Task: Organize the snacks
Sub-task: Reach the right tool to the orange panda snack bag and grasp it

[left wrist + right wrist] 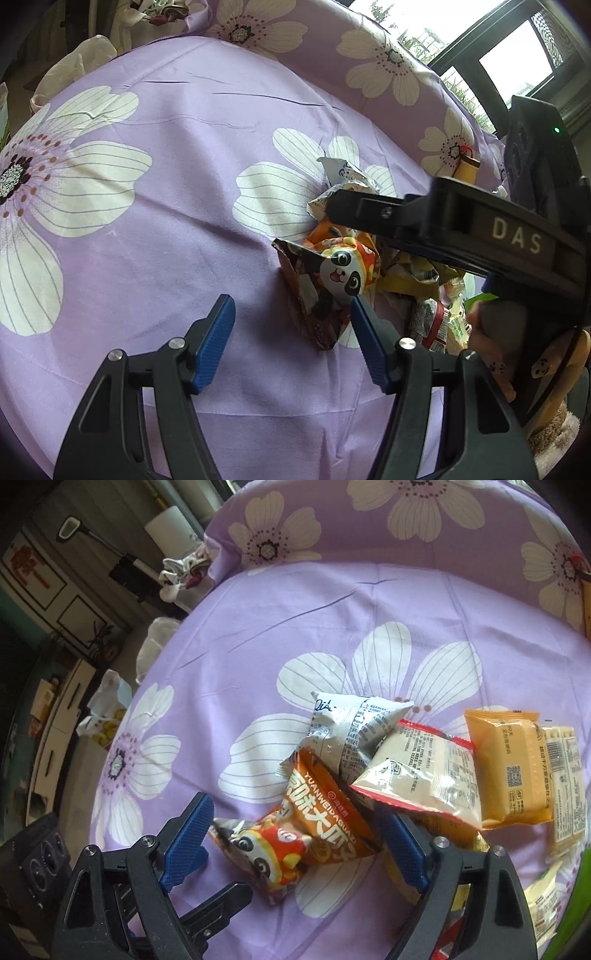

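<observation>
On the purple floral bedsheet (295, 627), a snack pile; panda packet (266, 853) lies between the right hand-held gripper's (295, 842) spread jaws. Left hand-held gripper (291, 332) apart, empty. Packet likely light, crinkly, slippery; pinch its puffed middle.

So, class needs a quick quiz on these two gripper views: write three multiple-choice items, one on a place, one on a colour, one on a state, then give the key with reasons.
1. Where does the panda packet lie?
A. between the right gripper's open fingers
B. on the floor
C. inside a box

2. What colour is the bedsheet under the snacks?
A. green
B. purple with white flowers
C. plain red

3. How is the left gripper set?
A. shut on a packet
B. open, holding nothing
C. out of view

Key: A, the packet sits between the right gripper pads; B, lilac cloth with cream petals shows; B, its blue pads stand apart over bare cloth.
</observation>
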{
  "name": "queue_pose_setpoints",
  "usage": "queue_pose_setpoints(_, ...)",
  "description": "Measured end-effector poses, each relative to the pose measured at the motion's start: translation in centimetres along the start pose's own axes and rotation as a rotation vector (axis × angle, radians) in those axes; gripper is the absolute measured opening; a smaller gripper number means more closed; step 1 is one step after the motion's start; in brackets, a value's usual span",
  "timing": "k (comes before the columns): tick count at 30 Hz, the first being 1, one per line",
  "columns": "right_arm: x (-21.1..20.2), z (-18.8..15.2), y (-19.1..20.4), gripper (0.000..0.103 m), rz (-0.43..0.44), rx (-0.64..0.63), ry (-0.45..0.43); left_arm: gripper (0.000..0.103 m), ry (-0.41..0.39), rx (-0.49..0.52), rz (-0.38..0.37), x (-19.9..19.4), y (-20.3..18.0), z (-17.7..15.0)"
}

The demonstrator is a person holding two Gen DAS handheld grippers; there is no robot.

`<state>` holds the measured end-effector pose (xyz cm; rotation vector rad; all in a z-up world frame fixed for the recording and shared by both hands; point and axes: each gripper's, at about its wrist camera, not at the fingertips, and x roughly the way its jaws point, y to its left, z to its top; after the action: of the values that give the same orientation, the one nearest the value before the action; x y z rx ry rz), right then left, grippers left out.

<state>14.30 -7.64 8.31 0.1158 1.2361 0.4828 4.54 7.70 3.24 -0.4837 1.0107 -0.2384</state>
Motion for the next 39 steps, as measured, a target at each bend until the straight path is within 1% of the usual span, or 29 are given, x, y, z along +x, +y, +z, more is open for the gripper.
queue_pose_setpoints(3, 0.9, 0.1, -0.5, 0.090, -0.012, 0.000, 0.026, 0.063, 0.040, 0.021, 0.014, 1.1, -0.7, 0.3)
queue_pose_setpoints(5, 1.0, -0.2, -0.6, 0.090, -0.019, -0.005, 0.028, 0.063, 0.023, 0.041, 0.015, 1.3, -1.3, 0.4)
queue_pose_setpoints(7, 1.0, -0.6, -0.1, 0.089, 0.004, -0.028, 0.021, 0.060, 0.003, 0.055, 0.007, 1.8, -1.5, 0.6)
queue_pose_setpoints(8, 1.1, -0.8, -0.1, 0.085, 0.023, -0.024, 0.029, 0.060, 0.004, 0.045, 0.003, 2.1, -1.4, 0.6)
queue_pose_setpoints(9, 1.3, -0.9, 0.0, 0.082, 0.008, -0.021, 0.036, 0.060, -0.005, 0.031, -0.012, 2.2, -1.2, 0.5)
queue_pose_setpoints(10, 1.4, -1.0, 0.2, 0.080, -0.022, -0.028, 0.034, 0.057, -0.013, 0.020, -0.012, 2.2, -1.1, 0.7)
queue_pose_setpoints(11, 1.4, -1.2, 0.3, 0.079, -0.034, -0.043, 0.027, 0.051, -0.009, 0.014, -0.016, 2.0, -1.0, 0.7)
queue_pose_setpoints(12, 1.4, -1.3, 0.3, 0.079, -0.028, -0.063, 0.020, 0.050, -0.001, 0.006, -0.025, 1.9, -1.0, 0.7)
queue_pose_setpoints(14, 1.2, -1.6, 0.0, 0.079, -0.012, -0.075, 0.007, 0.048, -0.006, 0.013, -0.017, 1.8, -1.2, 0.6)
queue_pose_setpoints(17, 1.1, -1.1, -0.4, 0.079, 0.003, -0.062, 0.033, 0.045, -0.005, 0.020, -0.009, 1.9, -1.5, 0.3)
queue_pose_setpoints(19, 1.2, -0.8, -0.2, 0.079, -0.031, -0.051, 0.040, 0.044, -0.006, 0.015, -0.013, 1.8, -1.3, 0.3)
queue_pose_setpoints(22, 2.0, -0.4, 0.6, 0.079, -0.061, -0.067, 0.067, 0.044, -0.003, 0.016, -0.020, 1.7, -1.1, 0.1)
queue_pose_setpoints(25, 3.0, -0.3, 1.3, 0.078, -0.118, -0.085, 0.081, 0.042, 0.003, 0.044, -0.033, 1.7, -1.0, 0.2)
queue_pose_setpoints(29, 3.2, -0.4, 1.8, 0.051, -0.156, -0.076, 0.083, 0.039, 0.023, 0.069, -0.054, 1.5, -1.0, 0.4)
queue_pose_setpoints(32, 2.7, -0.9, 1.8, 0.048, -0.156, -0.053, 0.088, 0.037, 0.031, 0.109, -0.065, 1.1, -1.6, 0.3)
queue_pose_setpoints(35, 1.7, -1.8, 1.2, 0.046, -0.153, -0.024, 0.082, 0.036, 0.033, 0.159, -0.071, 0.6, -2.4, -0.2)
queue_pose_setpoints(39, -0.5, -3.3, 0.5, 0.046, -0.156, 0.007, 0.045, 0.036, 0.029, 0.231, -0.094, -0.5, -4.2, -1.2)
